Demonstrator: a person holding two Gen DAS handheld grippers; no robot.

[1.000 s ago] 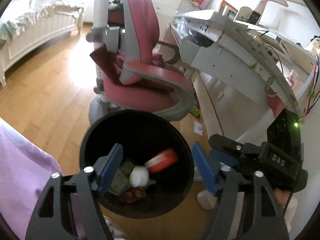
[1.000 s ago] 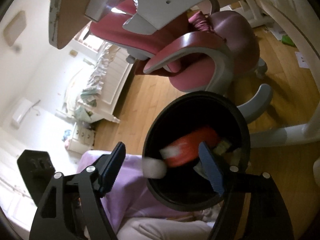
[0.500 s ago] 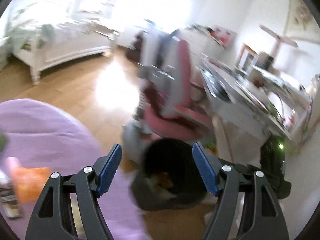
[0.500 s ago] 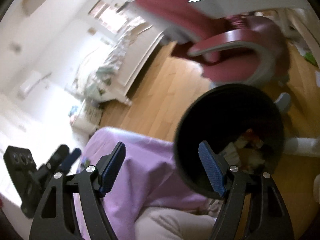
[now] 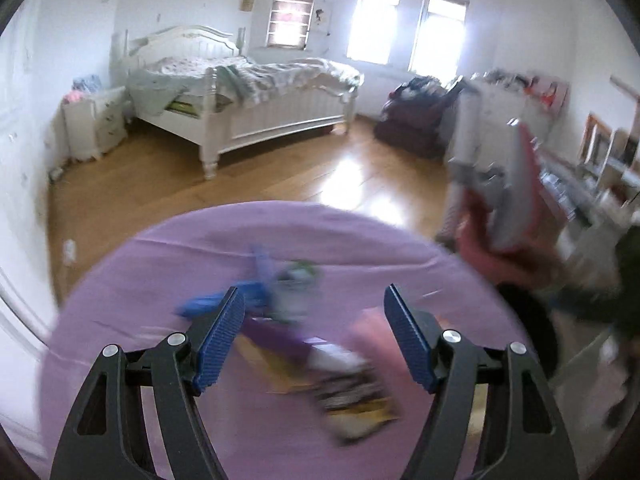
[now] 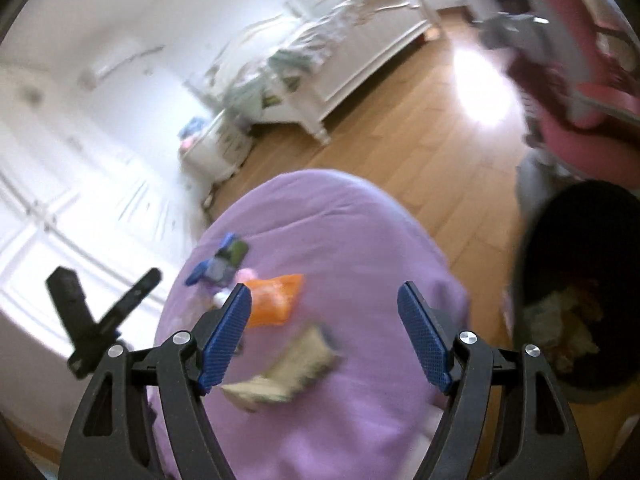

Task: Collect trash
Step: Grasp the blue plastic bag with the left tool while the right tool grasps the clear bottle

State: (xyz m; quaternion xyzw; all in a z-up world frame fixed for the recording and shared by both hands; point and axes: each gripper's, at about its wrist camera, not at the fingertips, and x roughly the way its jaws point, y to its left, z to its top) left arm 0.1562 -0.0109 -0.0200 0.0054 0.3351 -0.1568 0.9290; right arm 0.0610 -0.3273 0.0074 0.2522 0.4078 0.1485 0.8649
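Note:
A round purple-covered surface [image 5: 168, 264] holds several blurred wrappers: a blue one [image 5: 224, 300], a purple one [image 5: 280, 340] and a dark yellow-edged packet [image 5: 352, 396]. My left gripper [image 5: 314, 340] is open and empty above them. In the right wrist view the purple surface [image 6: 360, 240] carries an orange wrapper [image 6: 276, 300], a tan packet [image 6: 288, 376] and a blue-green wrapper [image 6: 224, 260]. My right gripper [image 6: 324, 336] is open and empty over them. The black trash bin [image 6: 560, 240] with trash inside stands at the right.
A pink desk chair [image 5: 516, 208] and a white desk [image 5: 592, 188] stand at the right. A white bed [image 5: 240, 96] and a nightstand [image 5: 92, 124] stand at the far wall across a wooden floor [image 5: 280, 176]. The left gripper's body shows in the right wrist view [image 6: 92, 320].
Both grippers have swung away from over the bin, leftward to the purple surface with the wrappers. The bin now sits at the right edge. Both stay open and empty.

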